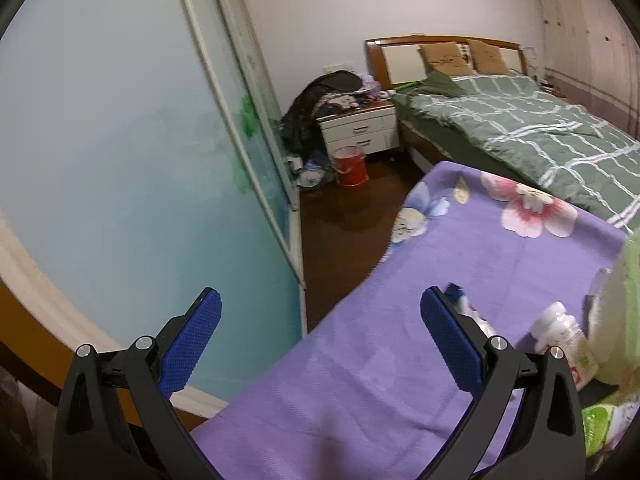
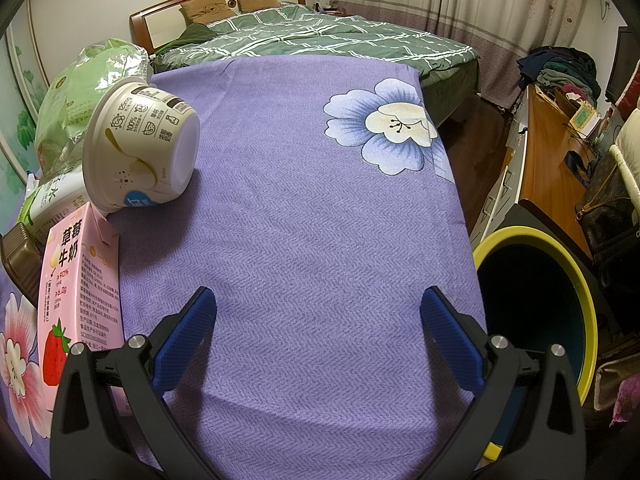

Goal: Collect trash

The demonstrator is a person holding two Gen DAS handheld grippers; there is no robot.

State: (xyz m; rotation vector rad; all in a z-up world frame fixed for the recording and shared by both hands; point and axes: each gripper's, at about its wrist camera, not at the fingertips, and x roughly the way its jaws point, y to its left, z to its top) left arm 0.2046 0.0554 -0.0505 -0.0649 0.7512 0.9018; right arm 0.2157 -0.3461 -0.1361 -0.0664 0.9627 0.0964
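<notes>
Trash sits bunched at the left of the purple flowered table (image 2: pixel 312 208): a strawberry milk carton (image 2: pixel 82 280) standing nearest, a white yogurt cup (image 2: pixel 140 148) tipped on its side beyond it, and a crinkled green bag (image 2: pixel 84 92) behind. A small white bottle (image 1: pixel 562 332), perhaps a supplement jar, lies beside the bag. Both the left hand-held gripper (image 1: pixel 320 320) and the right hand-held gripper (image 2: pixel 318 320) hover spread wide, holding nothing. A yellow-rimmed bin (image 2: pixel 536 304) stands just off the table's right edge.
</notes>
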